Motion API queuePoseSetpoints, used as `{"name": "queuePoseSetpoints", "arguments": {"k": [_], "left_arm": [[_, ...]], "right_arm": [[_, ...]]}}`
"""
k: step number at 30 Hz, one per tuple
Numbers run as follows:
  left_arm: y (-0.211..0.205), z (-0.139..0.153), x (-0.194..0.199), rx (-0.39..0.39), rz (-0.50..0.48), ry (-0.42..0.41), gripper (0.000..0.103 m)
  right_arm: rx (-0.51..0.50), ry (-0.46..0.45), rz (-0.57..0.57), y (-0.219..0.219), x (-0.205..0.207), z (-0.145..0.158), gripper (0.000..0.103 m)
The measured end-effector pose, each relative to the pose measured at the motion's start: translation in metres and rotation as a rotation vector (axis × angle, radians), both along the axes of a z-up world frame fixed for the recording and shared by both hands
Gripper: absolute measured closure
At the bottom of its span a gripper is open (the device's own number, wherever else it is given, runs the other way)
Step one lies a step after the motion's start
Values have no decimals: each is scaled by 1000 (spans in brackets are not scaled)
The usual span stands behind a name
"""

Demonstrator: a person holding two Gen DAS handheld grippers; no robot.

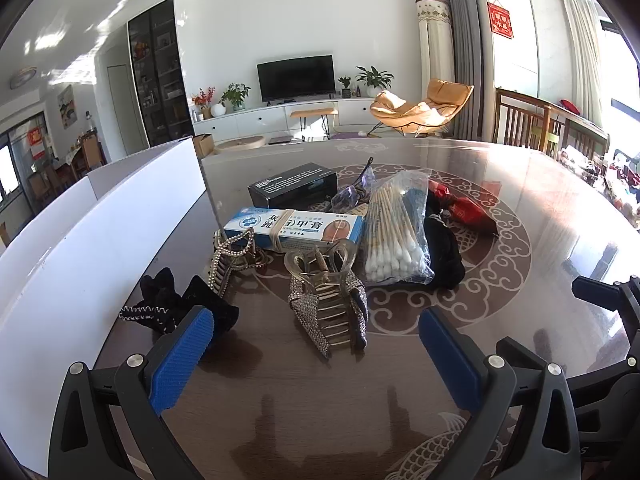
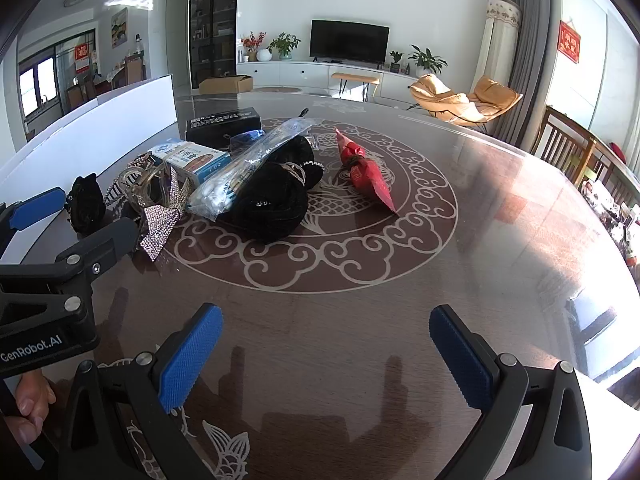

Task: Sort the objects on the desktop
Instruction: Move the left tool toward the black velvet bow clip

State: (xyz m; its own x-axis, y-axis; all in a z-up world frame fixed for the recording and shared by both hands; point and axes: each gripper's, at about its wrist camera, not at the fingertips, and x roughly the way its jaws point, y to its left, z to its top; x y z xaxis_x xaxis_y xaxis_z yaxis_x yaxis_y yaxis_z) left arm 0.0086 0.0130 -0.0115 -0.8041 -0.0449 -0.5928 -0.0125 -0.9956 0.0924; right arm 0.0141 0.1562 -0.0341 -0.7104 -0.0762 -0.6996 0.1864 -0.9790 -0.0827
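A pile of small items lies on the round patterned table [image 1: 540, 216]. In the left wrist view a rhinestone hair claw [image 1: 332, 300] lies just beyond my open left gripper [image 1: 316, 344], with a black scrunchie [image 1: 180, 300] at its left finger. Behind them are a blue-white ointment box [image 1: 296, 228], a black box [image 1: 294, 184], a bag of cotton swabs [image 1: 396, 236], a black hair accessory [image 1: 442, 248] and a red packet [image 1: 468, 212]. My right gripper [image 2: 326, 344] hangs open over bare table, well short of the black hair accessory [image 2: 276, 200] and red packet [image 2: 368, 172].
A white bin wall [image 1: 100, 224] stands along the table's left side. The left gripper's body [image 2: 60, 264] and a hand [image 2: 28, 408] show at the left of the right wrist view. Wooden chairs [image 1: 532, 120] stand past the right rim.
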Motion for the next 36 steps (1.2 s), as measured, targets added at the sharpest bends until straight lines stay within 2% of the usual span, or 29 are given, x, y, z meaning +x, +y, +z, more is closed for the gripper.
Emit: {"name": "queuePoseSetpoints", "arguments": {"k": [7,11,17,26,33,36], "left_arm": [[-3,0,0,18,2,-10,0],[-19,-2,2,83,18,-53,0],[-37,-8,-2,127,54,-130,0],[-34,-12,-3,70,81,-165,0],[-59,-16,3,66,102,-216,0],[-73,-19,3,68,141,-239,0]], "right_arm": [[4,-7,1,0,-1,-1,0],[11,-20,10,-3,-3,-3,0],[8,-31,18,-4,-4,-5,0],[0,-39,26,-4,-5,-6,0],[-14,-35,31,-3,-3,-5,0],[-23,-31,31,-2,-3,-4,0]]}}
